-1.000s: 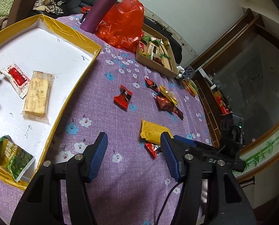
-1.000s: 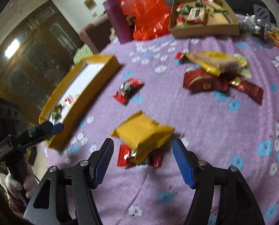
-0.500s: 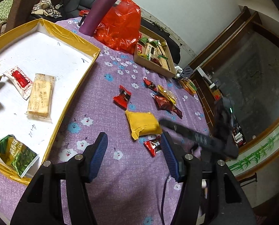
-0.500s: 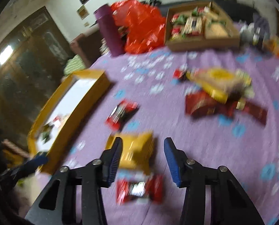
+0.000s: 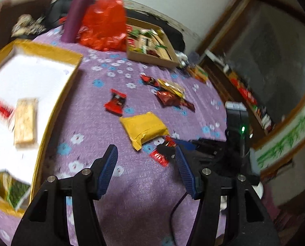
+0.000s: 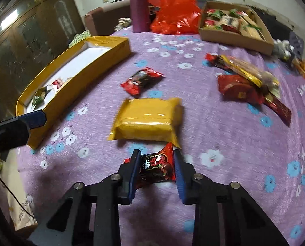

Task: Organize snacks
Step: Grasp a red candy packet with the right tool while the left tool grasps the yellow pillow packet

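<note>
Since a second ago my right gripper dropped past the yellow packet onto the small red candy just beside it on the purple cloth; jaws closing, candy between them, pads about touching the wrapper. Left gripper hangs half apart, nothing in it. I'd finish the squeeze on the wrapper's middle, then lift straight so it clears the packet. Likely destination: yellow tray.

Purple floral tablecloth, yellow packet, yellow tray
</note>
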Demonstrator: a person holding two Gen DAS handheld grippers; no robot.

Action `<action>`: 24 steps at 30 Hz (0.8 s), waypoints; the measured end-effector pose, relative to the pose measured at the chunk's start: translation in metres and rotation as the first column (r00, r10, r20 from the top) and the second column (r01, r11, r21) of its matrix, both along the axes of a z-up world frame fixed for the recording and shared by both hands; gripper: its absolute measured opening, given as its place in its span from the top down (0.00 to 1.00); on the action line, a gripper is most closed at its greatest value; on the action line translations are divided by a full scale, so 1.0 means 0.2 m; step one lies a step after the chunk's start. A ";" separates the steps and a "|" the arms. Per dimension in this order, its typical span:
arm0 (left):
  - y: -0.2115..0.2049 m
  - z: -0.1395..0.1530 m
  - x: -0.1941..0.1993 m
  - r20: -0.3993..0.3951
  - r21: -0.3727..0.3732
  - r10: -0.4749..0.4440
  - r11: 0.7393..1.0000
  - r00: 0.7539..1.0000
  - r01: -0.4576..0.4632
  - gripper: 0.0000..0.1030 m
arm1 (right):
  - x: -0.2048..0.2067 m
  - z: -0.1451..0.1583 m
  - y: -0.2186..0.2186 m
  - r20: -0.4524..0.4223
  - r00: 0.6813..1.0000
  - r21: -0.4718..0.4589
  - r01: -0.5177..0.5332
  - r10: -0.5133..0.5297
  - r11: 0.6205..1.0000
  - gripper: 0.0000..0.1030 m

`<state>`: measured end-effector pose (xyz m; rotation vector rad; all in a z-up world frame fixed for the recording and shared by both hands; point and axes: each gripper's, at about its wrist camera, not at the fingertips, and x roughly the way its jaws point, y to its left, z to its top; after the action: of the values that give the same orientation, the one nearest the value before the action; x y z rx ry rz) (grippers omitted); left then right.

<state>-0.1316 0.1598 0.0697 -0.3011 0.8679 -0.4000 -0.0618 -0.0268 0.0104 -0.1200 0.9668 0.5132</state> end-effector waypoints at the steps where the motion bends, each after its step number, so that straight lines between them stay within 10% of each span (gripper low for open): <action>1: -0.05 0.00 0.03 0.003 0.043 -0.037 0.998 0.999 0.037 0.44 | 0.01 0.00 -0.04 0.007 1.000 -0.007 0.017 -0.017 1.000 0.70; 11: -0.39 -0.15 0.37 -0.014 0.348 -0.258 0.904 0.966 0.246 0.45 | 0.00 -0.01 -0.35 -0.003 0.998 0.084 0.058 -0.058 0.995 0.69; 20: -0.47 -0.31 0.45 -0.078 0.429 -0.297 0.851 0.952 0.301 0.34 | -0.02 -0.01 -0.36 0.007 1.000 0.108 -0.008 0.008 0.994 0.65; 24: -0.48 -0.29 0.42 -0.076 0.426 -0.246 0.868 0.966 0.255 0.57 | -0.02 0.03 -0.40 0.016 1.000 0.156 0.018 -0.021 0.988 0.52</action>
<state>-0.0475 0.0645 0.0113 0.2247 0.9937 -0.4323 -0.0656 -0.1076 0.0165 0.0253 0.9062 0.5672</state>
